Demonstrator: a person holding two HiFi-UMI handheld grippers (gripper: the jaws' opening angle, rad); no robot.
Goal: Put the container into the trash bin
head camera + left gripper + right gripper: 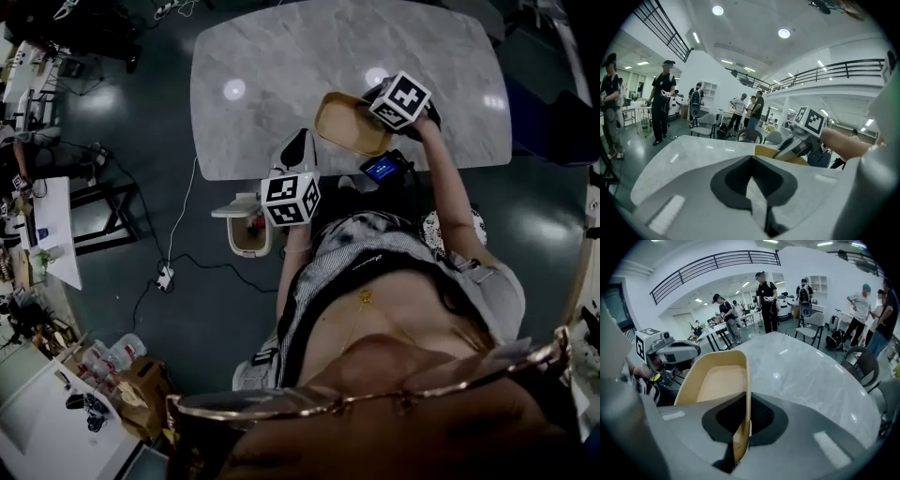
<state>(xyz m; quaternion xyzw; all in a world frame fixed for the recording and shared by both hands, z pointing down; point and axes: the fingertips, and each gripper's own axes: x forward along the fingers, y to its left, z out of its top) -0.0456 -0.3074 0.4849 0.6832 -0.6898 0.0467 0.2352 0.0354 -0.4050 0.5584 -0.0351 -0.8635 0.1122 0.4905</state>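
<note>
Near table edge (234, 169), right gripper (740, 437) clamped on container (717, 385) rim, left gripper (757, 192) closed, empty.

In the head view, the table (281, 84) fills the upper centre. The container (349, 124) hangs over its lower edge, just left of the right gripper (367, 105). The left gripper (299, 142) lies lower left of the container. The trash bin (246, 248) stands on the floor (187, 309) below the table's lower-left edge.

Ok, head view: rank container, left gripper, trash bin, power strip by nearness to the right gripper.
1. Container, clamped in the right gripper.
2. Left gripper, lower left, over the table edge.
3. Trash bin, on floor beyond it.
4. Power strip, floor, farthest left.
</note>
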